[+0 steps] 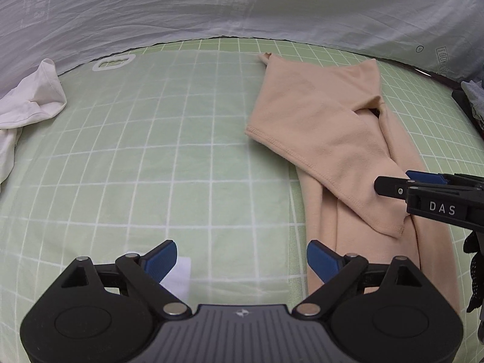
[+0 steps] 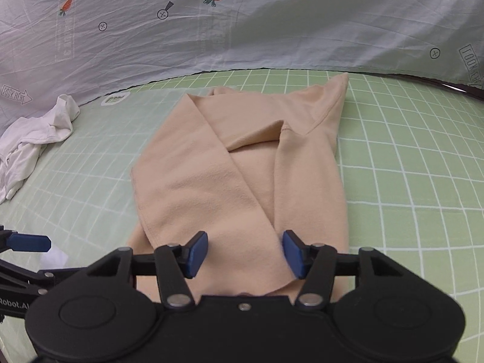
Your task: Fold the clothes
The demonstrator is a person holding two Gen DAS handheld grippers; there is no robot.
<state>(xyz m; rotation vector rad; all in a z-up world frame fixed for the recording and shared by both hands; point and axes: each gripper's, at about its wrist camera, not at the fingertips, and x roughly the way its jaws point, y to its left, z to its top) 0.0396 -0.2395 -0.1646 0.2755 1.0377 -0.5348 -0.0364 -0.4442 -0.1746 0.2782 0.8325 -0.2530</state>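
Peach garment [image 2: 242,166] partly folded on green grid-lined desk [image 2: 408,157], right gripper [image 2: 245,254] fingers spread over its near end, left gripper [image 1: 242,260] released beside it, white cloth [image 1: 27,103] far left

Near end of beige garment [image 2: 242,181] hidden behind right gripper [image 2: 245,254] body; we cannot see its hem there. White cloth [image 1: 27,106] at mat's [image 1: 151,151] far left edge cut off by frame. Dark-and-grey item [image 1: 472,99] at mat's right edge mostly out of frame; we cannot identify it. Gloved hand [image 1: 475,275] cropped at right.
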